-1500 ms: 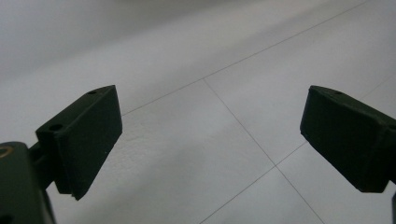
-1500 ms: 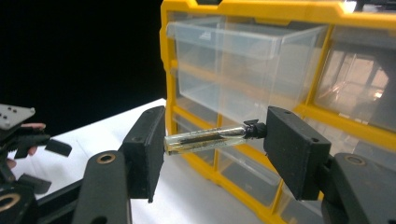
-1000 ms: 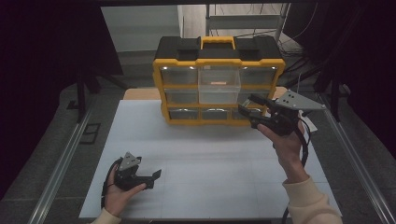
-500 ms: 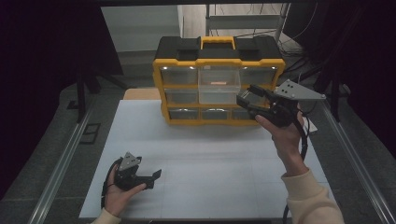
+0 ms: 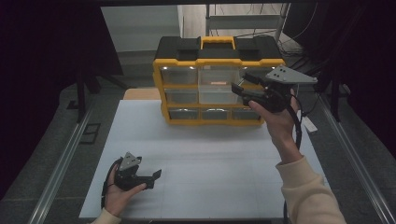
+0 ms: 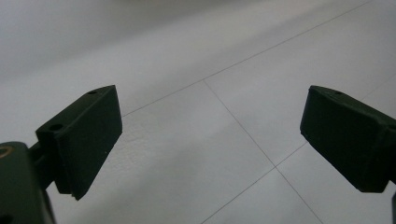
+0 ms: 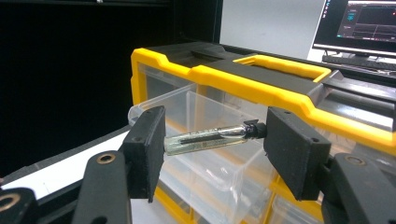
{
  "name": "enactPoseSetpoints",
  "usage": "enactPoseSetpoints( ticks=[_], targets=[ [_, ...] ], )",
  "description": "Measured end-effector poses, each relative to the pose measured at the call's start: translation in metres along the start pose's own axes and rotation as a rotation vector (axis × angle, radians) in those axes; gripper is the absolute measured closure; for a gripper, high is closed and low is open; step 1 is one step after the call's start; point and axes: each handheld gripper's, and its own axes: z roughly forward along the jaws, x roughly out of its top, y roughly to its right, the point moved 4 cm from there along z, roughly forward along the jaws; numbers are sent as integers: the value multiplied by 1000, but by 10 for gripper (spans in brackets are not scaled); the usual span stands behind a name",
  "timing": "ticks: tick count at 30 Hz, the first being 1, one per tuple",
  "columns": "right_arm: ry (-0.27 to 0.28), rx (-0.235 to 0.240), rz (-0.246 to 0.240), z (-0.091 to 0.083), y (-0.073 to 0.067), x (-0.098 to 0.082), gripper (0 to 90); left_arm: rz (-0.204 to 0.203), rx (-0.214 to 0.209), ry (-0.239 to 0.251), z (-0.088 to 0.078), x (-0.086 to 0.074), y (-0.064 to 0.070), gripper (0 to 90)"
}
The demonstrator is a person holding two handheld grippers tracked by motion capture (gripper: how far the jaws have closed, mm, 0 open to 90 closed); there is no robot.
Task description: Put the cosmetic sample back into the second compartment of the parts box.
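Jaws of the right gripper pinch a small glass vial lengthwise: the clear base end bears on one pad and the black cap end bears on the other. The vial lies roughly level between the pads, tilted slightly upward toward its cap. A dark rod shows inside the glass.

Behind and below the vial, a clear plastic drawer stands pulled out from the top row of a yellow and black organizer box. The vial is held above the open drawer, not touching it as far as can be seen.

From the high view, the right gripper is raised in front of the organizer box, level with its upper drawer rows, on the right half of the box. The right hand grips the tool from below, and a cream sleeve covers the forearm. The box stands at the far edge of a white table and carries a yellow handle on its black lid.

Jaws of the left gripper are spread wide with nothing between them; the white table surface lies under them. From the high view, the left gripper rests low at the near left corner of the table, held by the left hand, well apart from the box.

A monitor with a dark screen shows beyond the box in the right gripper view.
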Motion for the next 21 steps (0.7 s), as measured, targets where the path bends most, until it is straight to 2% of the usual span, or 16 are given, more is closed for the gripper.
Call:
enactPoseSetpoints(
  ticks=[12,14,16,21],
  targets=[
    [-17,-4,0,25,2,9,401,0,1,3,0,0,0,60],
    [-36,-4,-5,27,3,10,401,-2,1,5,-1,0,-1,60],
    [-27,-11,0,31,3,11,401,-2,1,6,-1,0,-1,60],
    [-53,-4,-7,38,2,13,401,0,0,9,-2,1,0,60]
  ],
)
